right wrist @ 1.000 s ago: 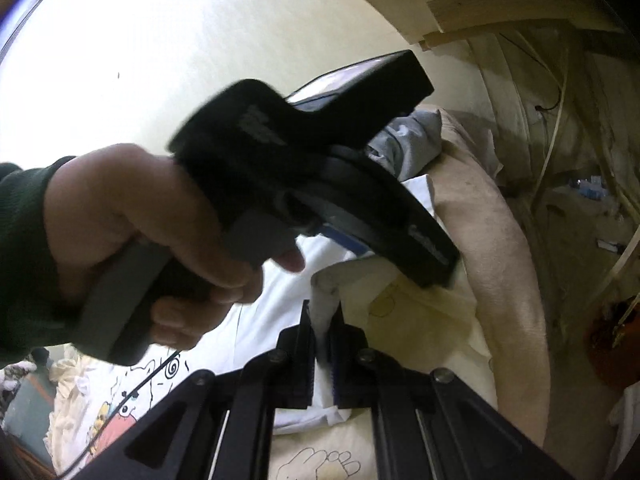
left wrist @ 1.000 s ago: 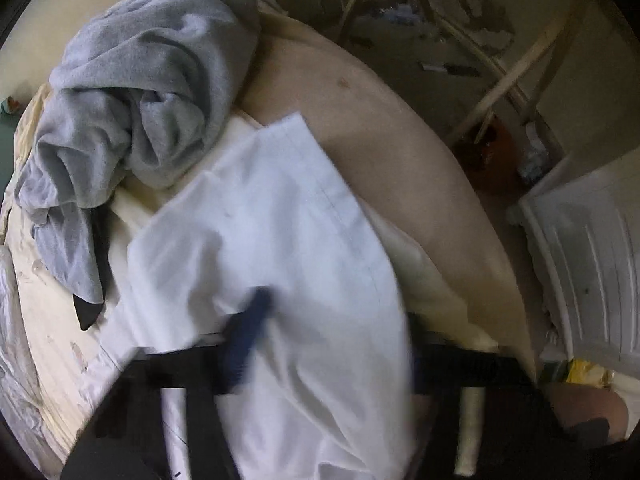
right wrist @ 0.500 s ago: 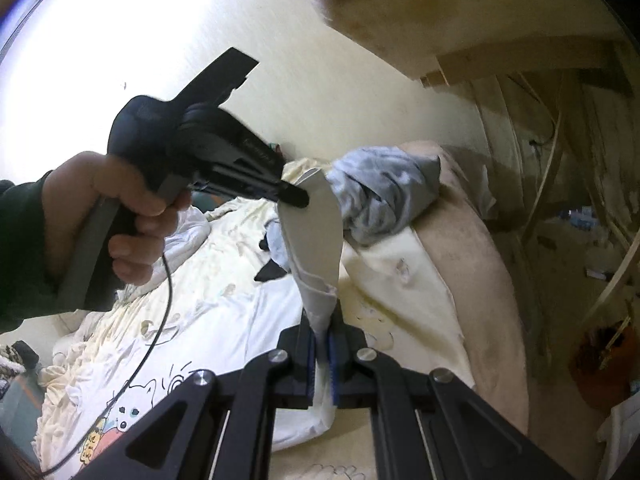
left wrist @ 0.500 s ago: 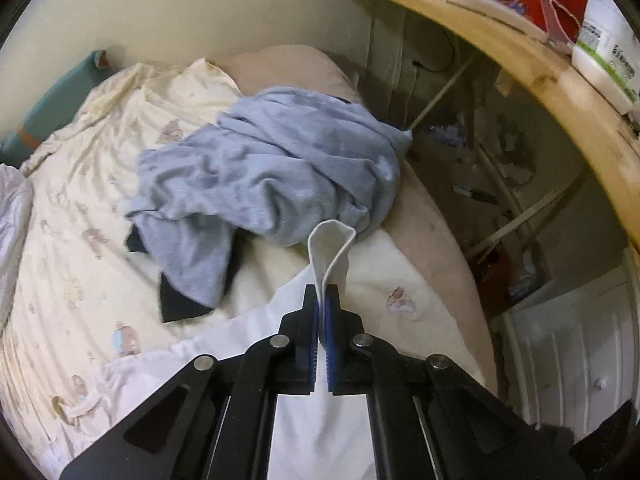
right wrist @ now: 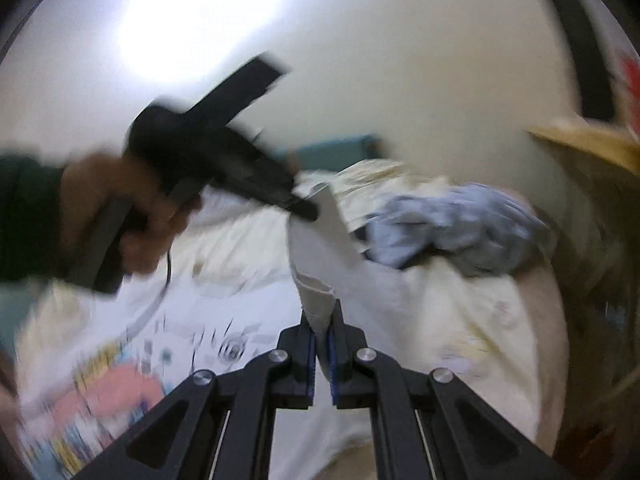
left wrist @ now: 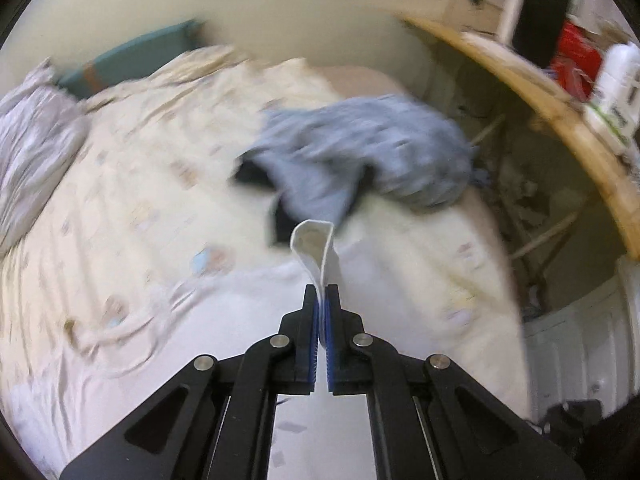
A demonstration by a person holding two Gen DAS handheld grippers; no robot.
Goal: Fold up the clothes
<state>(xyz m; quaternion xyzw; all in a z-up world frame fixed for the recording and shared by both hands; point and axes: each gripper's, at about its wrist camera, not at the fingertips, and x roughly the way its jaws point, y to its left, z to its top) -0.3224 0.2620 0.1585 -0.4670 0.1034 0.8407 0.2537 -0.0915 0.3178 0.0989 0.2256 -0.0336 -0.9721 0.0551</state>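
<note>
— Cloth first: where's the white cotton garment (left wrist: pixel 316 248)?
— Lifted over the near bed, its hem pinched in both closed jaws, left gripper (left wrist: pixel 321 300) and right gripper (right wrist: pixel 321 320).
— Surroundings?
— Cream printed bedsheet (left wrist: pixel 132 200), crumpled grey sweatshirt (left wrist: pixel 360 164) far right, wooden shelf (left wrist: pixel 560 116) beyond.

So the bed (left wrist: pixel 132 184) has a cream sheet with little cartoon prints on it, all pretty blurry. A crumpled grey garment (left wrist: pixel 360 152) sits in a heap on the far right part, with something dark (left wrist: pixel 250 178) poking out under its left edge. Nearer, a white garment (left wrist: pixel 224 328) lies spread over the sheet; the right wrist view shows a colourful cartoon print on it (right wrist: pixel 120 392). A rumpled pale quilt (left wrist: pixel 28 148) sits at the far left edge.
</note>
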